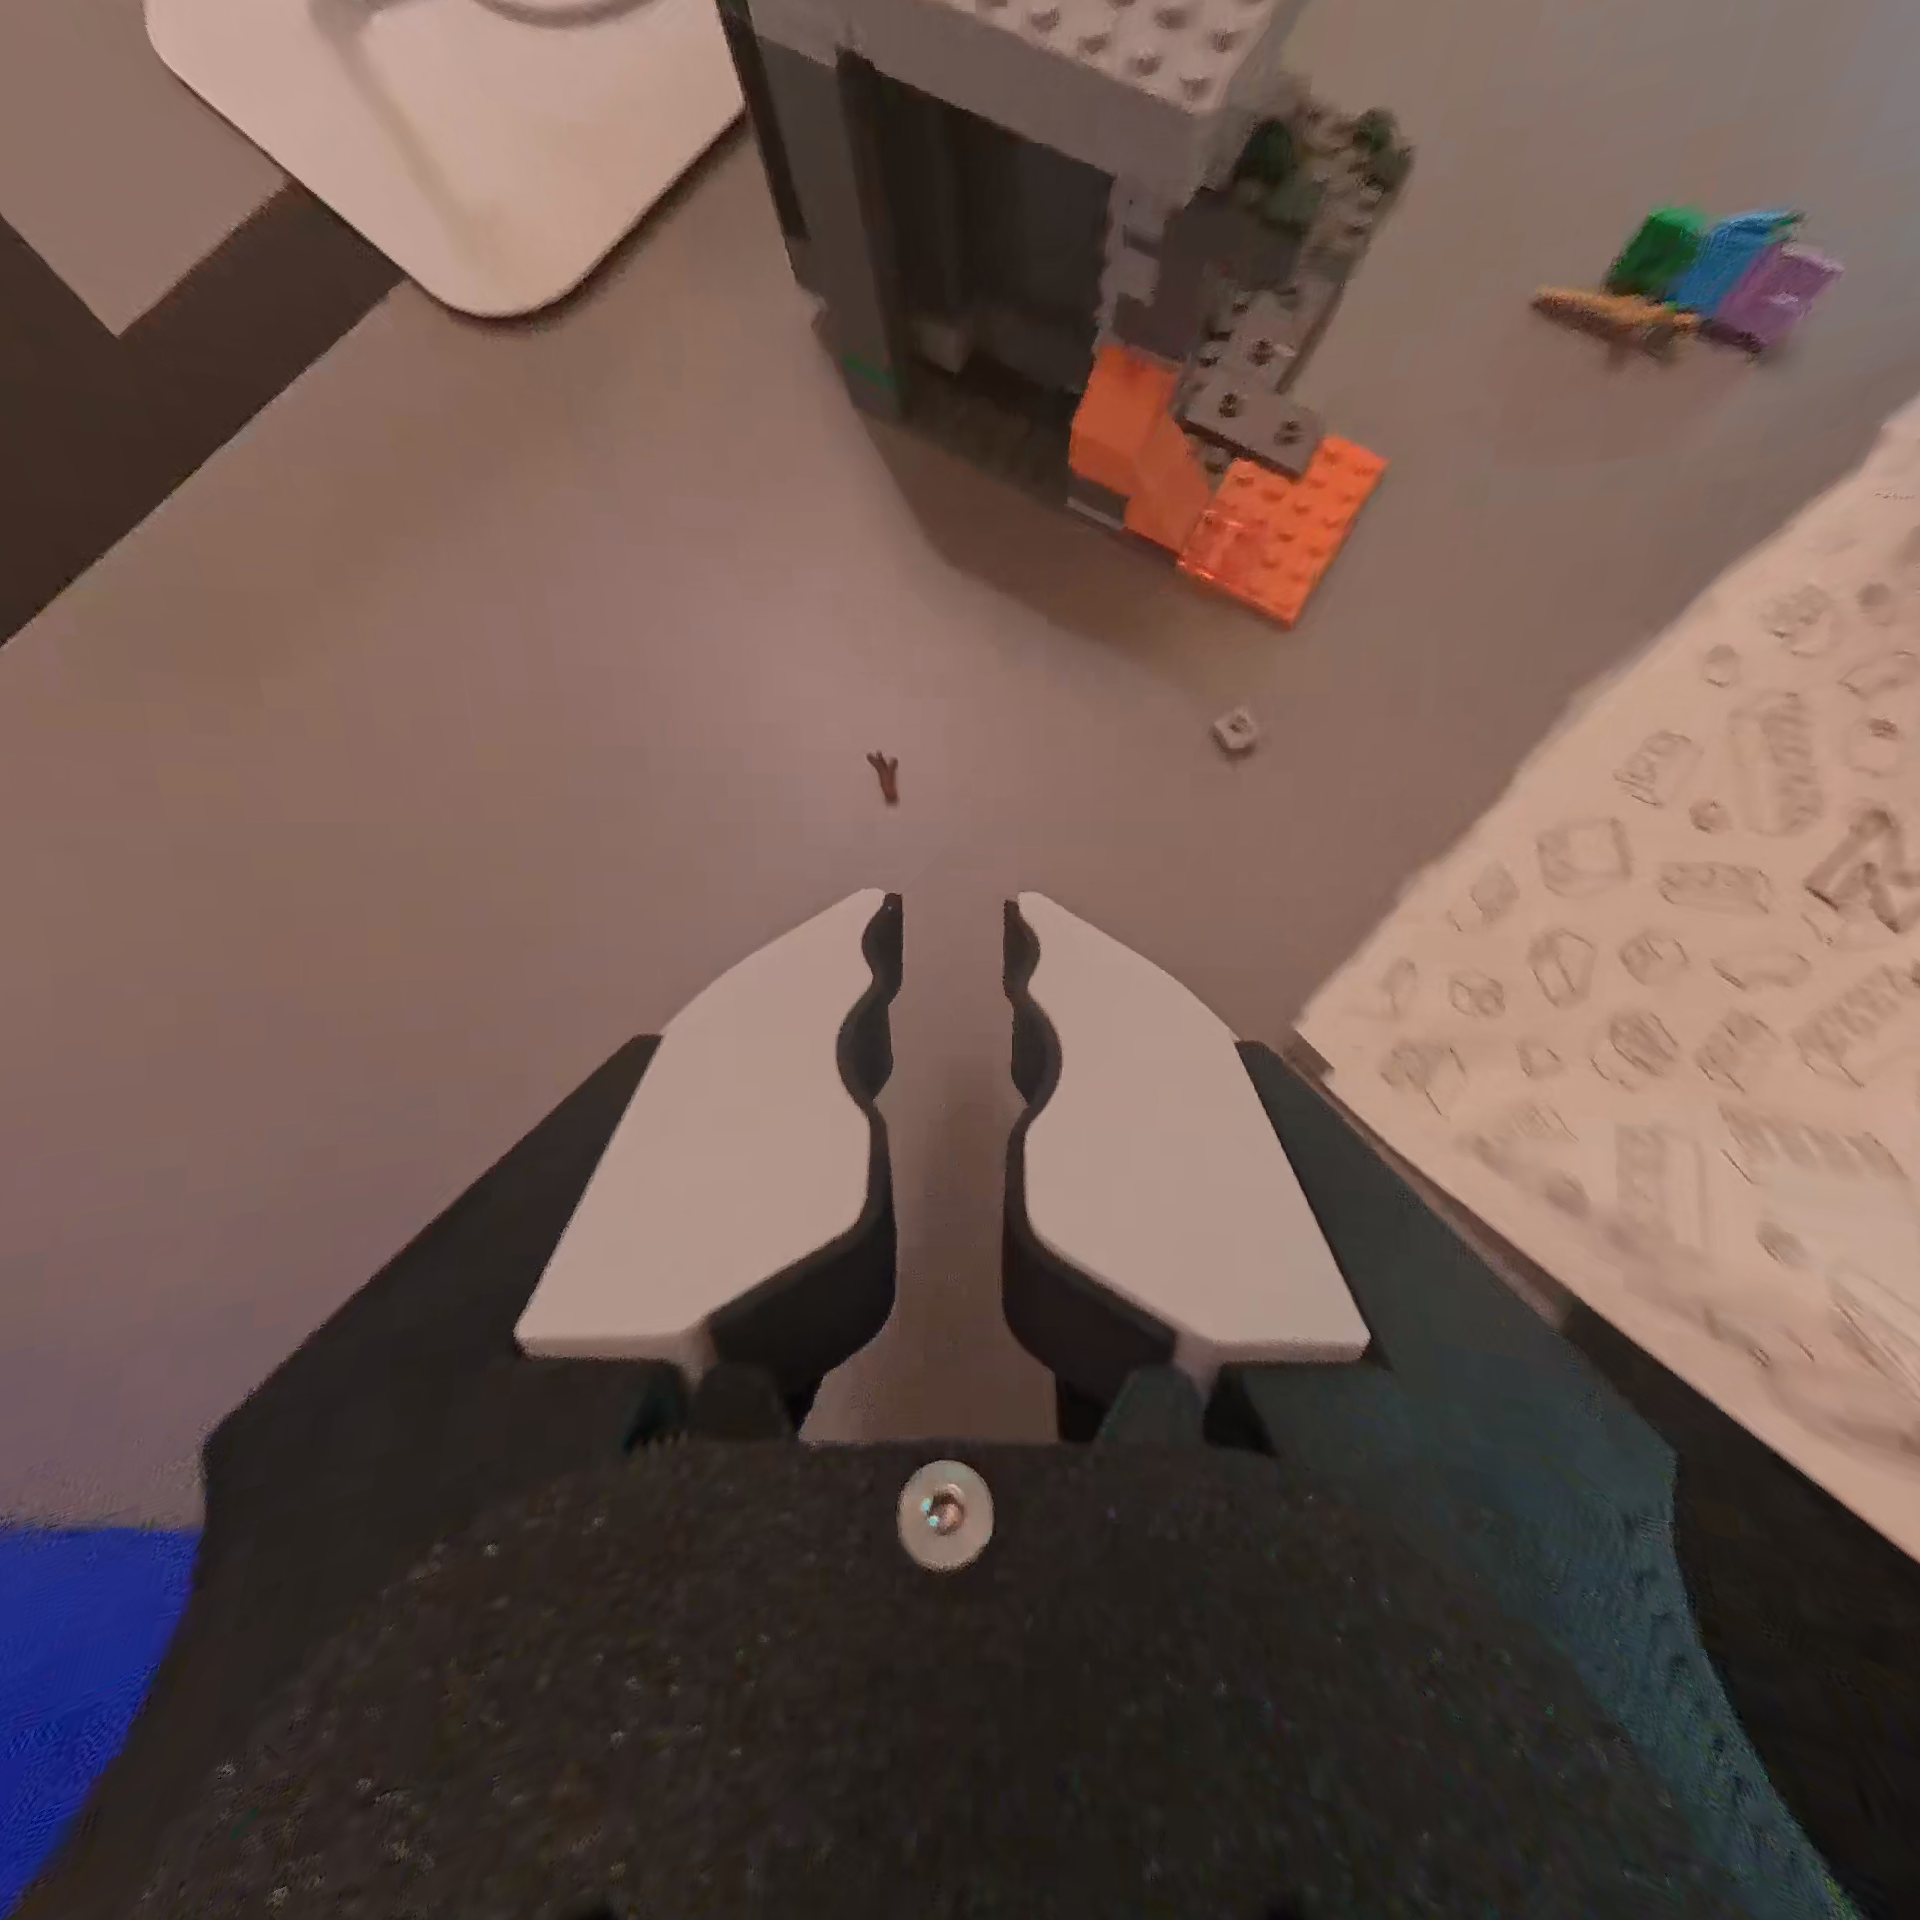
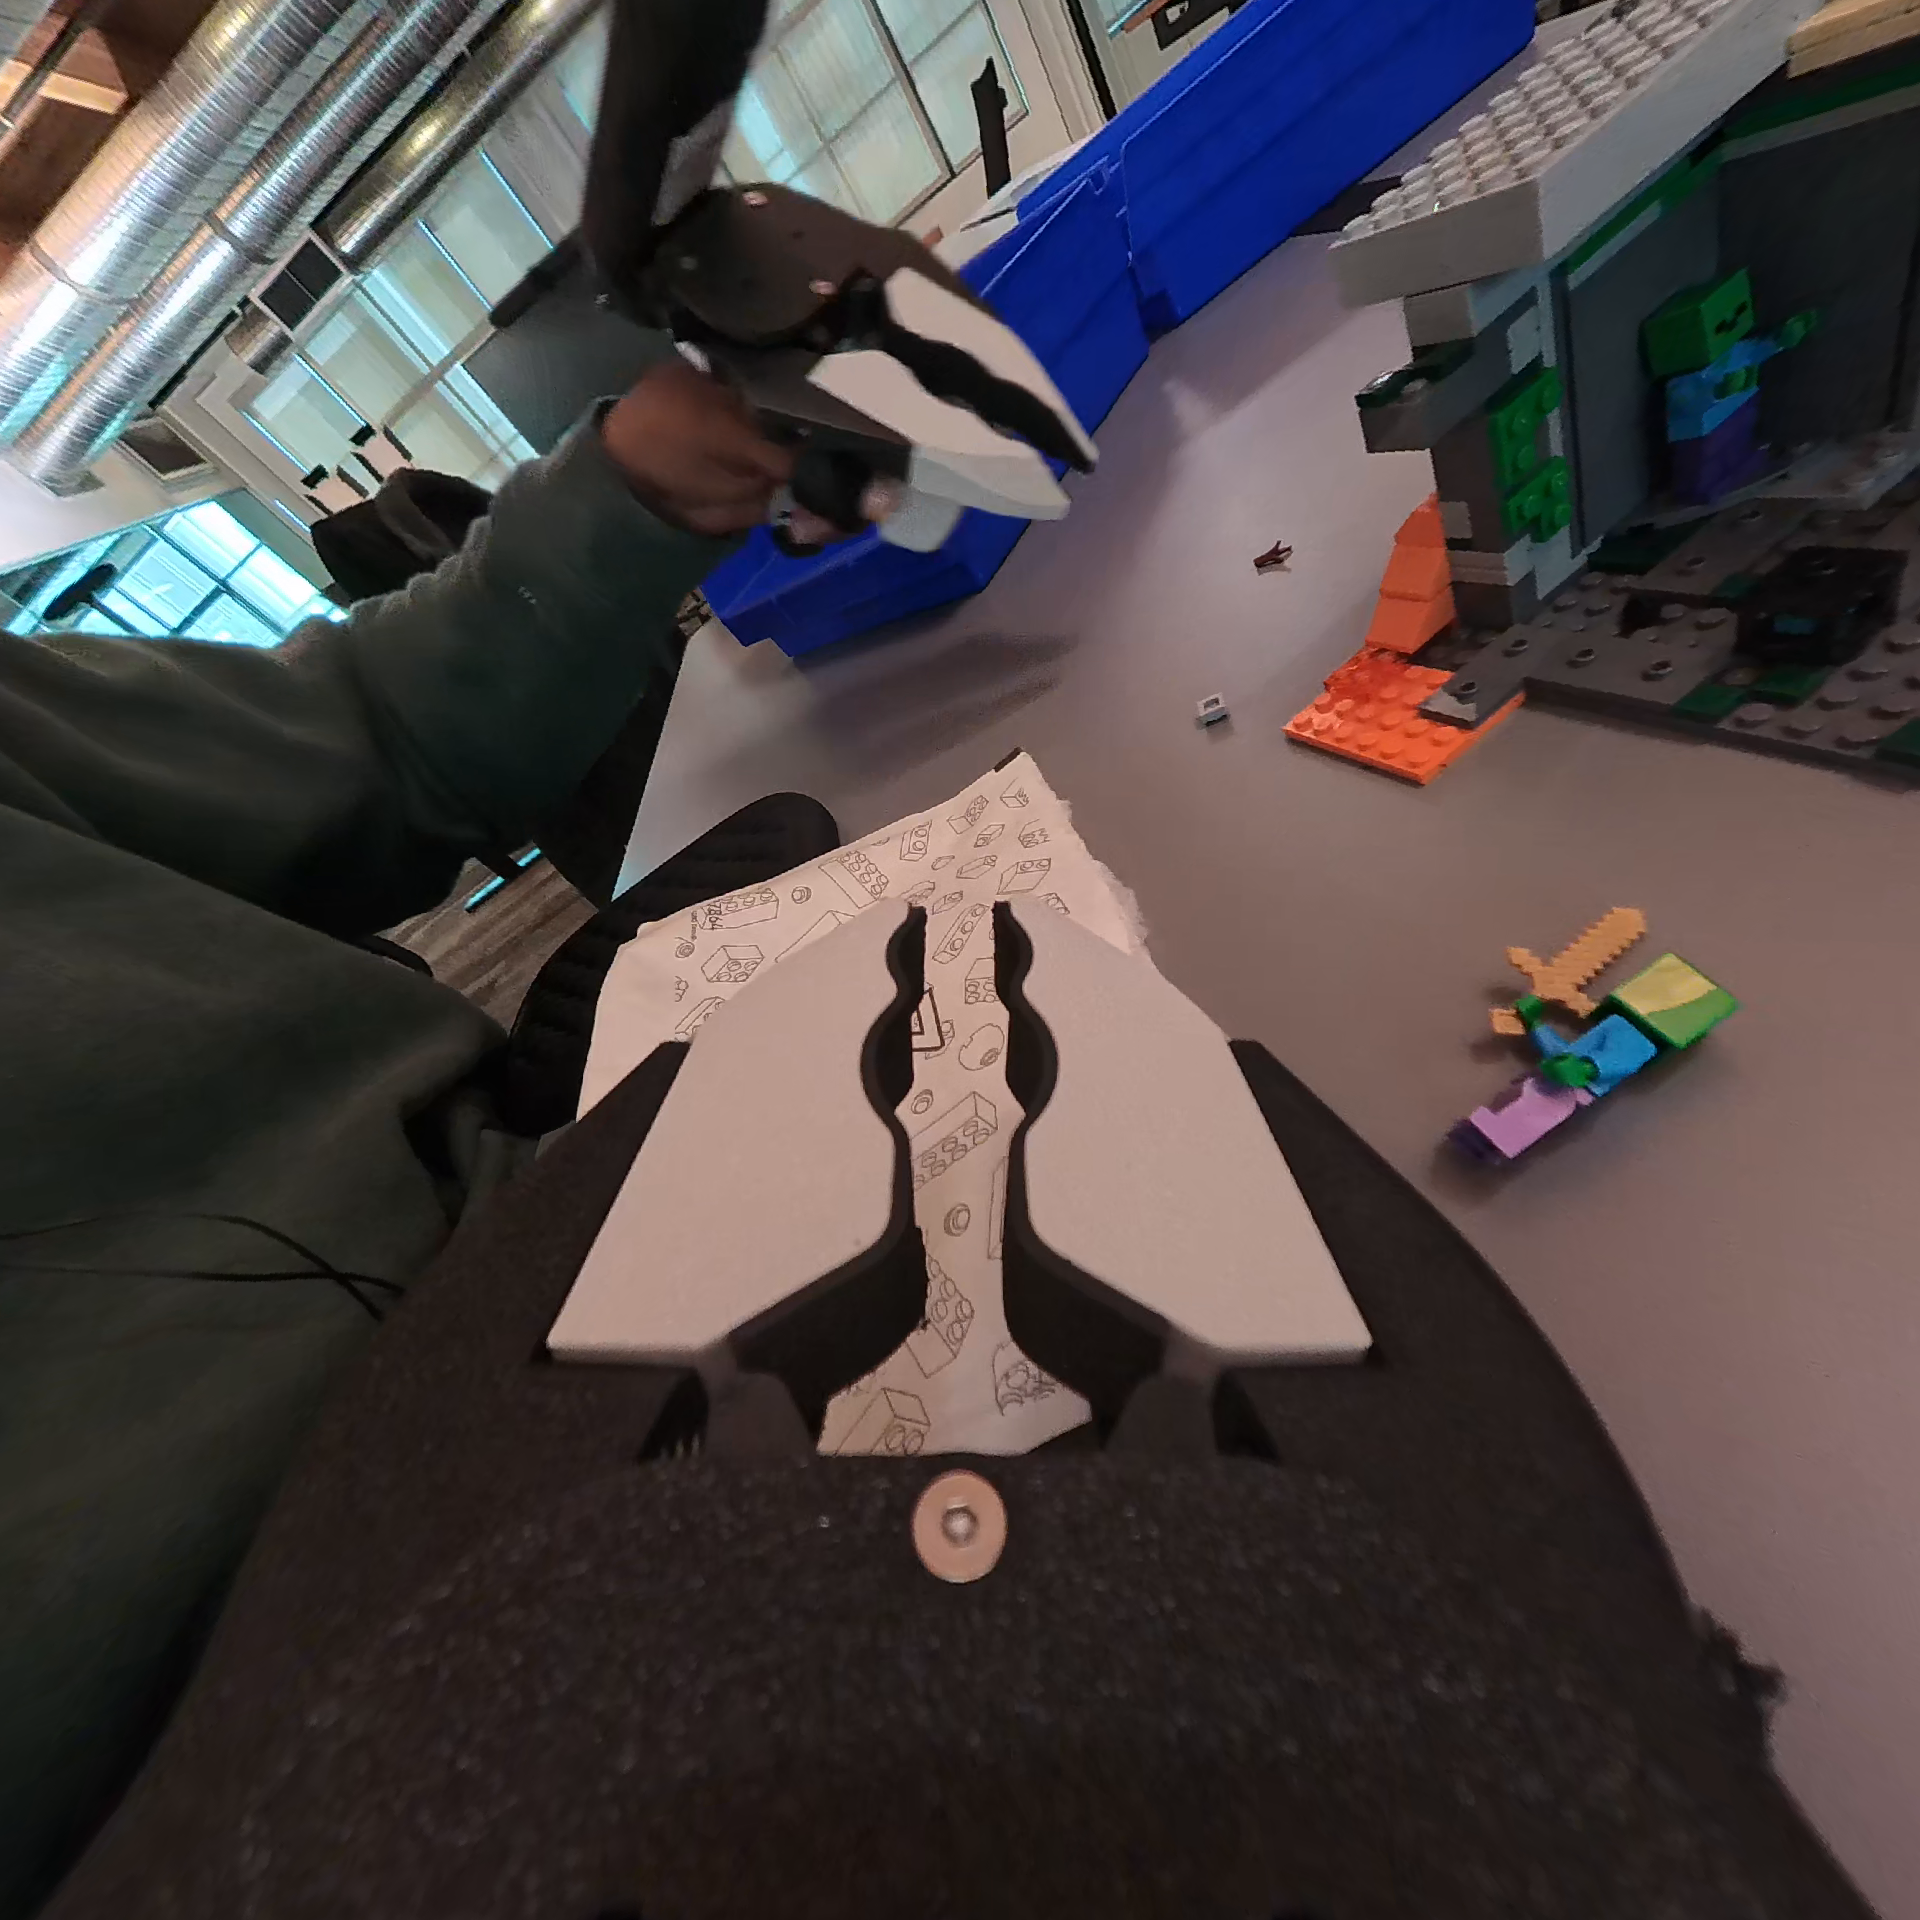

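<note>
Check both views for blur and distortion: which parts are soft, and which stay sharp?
Left wrist view: motion blur smears the printed paper bag and brick building; its own claw stays sharp. Right wrist view: mostly crisp, the toy figure clear, only the far left claw softened; wide-angle bending in both.

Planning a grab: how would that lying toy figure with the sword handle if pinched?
The toy figure looks light and rigid. Built from separate snapped blocks, it may come apart. Its thin sword sticks out and could pop off.
</note>
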Demonstrator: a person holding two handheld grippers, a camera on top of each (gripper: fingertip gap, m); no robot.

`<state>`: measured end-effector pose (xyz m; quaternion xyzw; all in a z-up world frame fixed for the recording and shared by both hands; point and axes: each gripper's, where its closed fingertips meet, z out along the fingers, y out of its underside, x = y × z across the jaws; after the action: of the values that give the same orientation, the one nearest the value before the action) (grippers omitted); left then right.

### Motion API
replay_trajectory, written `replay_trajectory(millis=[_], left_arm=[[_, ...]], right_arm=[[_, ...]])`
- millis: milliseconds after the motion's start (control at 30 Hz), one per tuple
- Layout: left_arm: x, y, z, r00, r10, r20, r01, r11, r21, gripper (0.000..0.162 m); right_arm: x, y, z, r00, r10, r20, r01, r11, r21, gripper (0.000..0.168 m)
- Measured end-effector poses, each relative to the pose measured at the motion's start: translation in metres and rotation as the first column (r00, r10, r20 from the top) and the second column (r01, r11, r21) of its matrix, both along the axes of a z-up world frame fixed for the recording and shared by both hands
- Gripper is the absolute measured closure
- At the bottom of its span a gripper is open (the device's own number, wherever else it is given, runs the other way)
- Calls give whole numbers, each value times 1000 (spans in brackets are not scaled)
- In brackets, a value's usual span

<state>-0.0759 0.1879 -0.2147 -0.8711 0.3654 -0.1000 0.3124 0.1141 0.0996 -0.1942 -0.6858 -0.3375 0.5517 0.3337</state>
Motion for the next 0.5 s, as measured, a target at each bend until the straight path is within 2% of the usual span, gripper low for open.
replay_trajectory(millis=[200, 500], left_arm=[[10, 39, -41, 998, 53, -45, -58, 991, -121, 141], [13, 45, -52, 997, 59, -40, -65, 985, -161, 146]], right_arm=[[1, 0, 1, 1000, 0, -5, 0, 1000, -2, 156], [1, 0, 2, 1000, 1, -10, -1, 1000, -6, 156]])
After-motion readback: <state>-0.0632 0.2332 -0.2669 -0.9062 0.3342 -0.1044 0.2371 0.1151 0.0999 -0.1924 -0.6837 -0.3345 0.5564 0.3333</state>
